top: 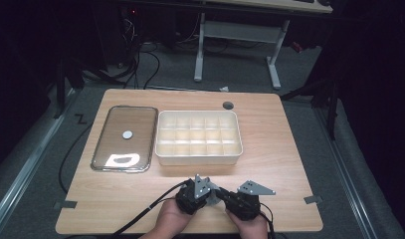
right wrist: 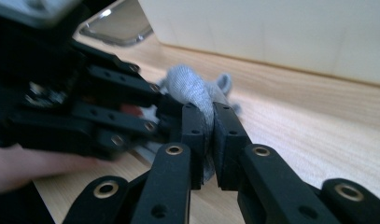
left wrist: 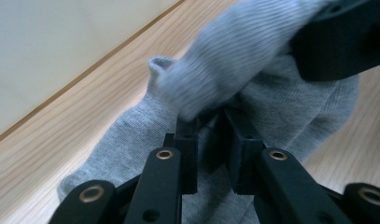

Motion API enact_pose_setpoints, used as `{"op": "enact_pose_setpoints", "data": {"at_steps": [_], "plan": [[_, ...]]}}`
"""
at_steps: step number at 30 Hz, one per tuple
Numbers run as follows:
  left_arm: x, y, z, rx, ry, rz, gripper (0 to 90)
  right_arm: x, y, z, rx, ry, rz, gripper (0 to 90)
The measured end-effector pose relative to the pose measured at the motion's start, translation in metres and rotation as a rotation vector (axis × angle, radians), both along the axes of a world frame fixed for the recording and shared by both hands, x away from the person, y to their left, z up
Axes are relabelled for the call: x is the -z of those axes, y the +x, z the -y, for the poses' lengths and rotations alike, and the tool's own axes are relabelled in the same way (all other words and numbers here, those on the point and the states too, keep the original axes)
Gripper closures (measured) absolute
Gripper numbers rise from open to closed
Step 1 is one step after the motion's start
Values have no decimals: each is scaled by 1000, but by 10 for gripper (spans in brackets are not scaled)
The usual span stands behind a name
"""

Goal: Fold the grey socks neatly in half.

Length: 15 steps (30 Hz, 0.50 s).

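A grey sock (left wrist: 131,135) lies on the wooden table (top: 269,164) near its front edge, between my two grippers. My right gripper (right wrist: 208,109) is shut on a rolled fold of the sock (right wrist: 190,86), with fabric squeezed between its jaws. My left gripper (left wrist: 209,122) points at the sock from the other side, and grey fabric sits in the narrow gap between its jaws. In the high view the left gripper (top: 210,194) and the right gripper (top: 225,197) meet tip to tip over the sock (top: 216,195), and a hand holds each.
A white box (top: 198,158) divided into several compartments stands just behind the grippers. Left of it lies a shiny metal tray (top: 98,149) with a small white disc (top: 127,134) on it. The table has a round hole (top: 228,105) at the back.
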<state>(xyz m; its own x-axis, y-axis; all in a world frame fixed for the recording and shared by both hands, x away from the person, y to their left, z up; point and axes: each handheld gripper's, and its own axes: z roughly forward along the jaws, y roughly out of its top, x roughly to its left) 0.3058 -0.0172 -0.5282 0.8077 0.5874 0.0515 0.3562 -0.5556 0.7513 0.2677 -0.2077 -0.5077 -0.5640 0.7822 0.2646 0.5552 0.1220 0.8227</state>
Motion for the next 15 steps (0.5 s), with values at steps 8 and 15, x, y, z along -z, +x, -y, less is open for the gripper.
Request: {"op": "enact_pose_setpoints", "data": {"at_steps": [8, 15], "plan": [[-6, 2, 7, 16, -5, -20, 688, 0, 0, 10, 48, -4, 21, 853], [-21, -1, -57, -66, -125, -12, 567, -1, 0, 17, 83, -21, 33, 849]]}}
